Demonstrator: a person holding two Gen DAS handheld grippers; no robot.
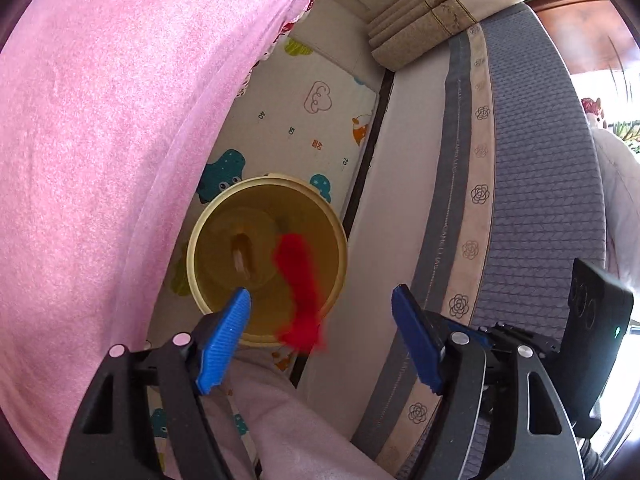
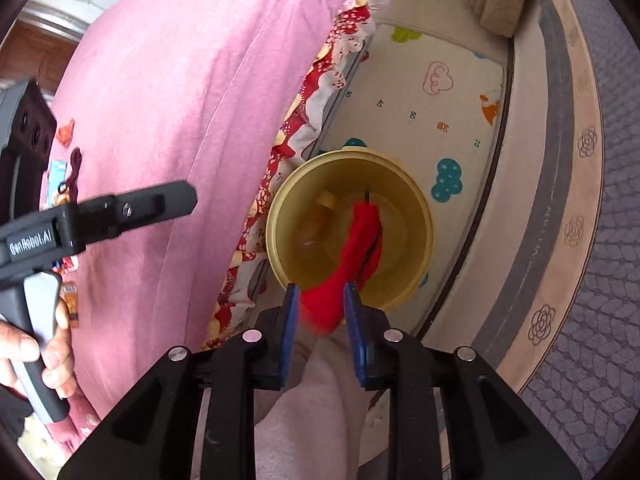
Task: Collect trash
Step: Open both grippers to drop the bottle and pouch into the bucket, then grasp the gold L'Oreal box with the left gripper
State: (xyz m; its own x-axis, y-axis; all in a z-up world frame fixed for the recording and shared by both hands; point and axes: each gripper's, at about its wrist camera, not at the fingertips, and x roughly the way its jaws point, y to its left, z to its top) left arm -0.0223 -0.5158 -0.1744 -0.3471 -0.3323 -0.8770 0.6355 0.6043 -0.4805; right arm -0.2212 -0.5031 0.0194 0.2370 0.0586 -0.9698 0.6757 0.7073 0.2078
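Floor: covered by a cream play mat [image 2: 420, 92] printed with clouds, cartoon animals and a row of numbers. One yellow bin [image 2: 424, 216] stands upright on the mat, just beside the bed edge, open mouth up.

Bed [image 2: 180, 100]: pink cover, with a red floral frill [image 2: 320, 80] hanging along its side above the mat. Several small wrappers [image 2: 66, 132] lie on the cover near its far edge, partly hidden; kinds cannot be told.

Opposite side of the mat: grey quilted mattress [image 1: 540, 160] with a beige, rose-patterned border.
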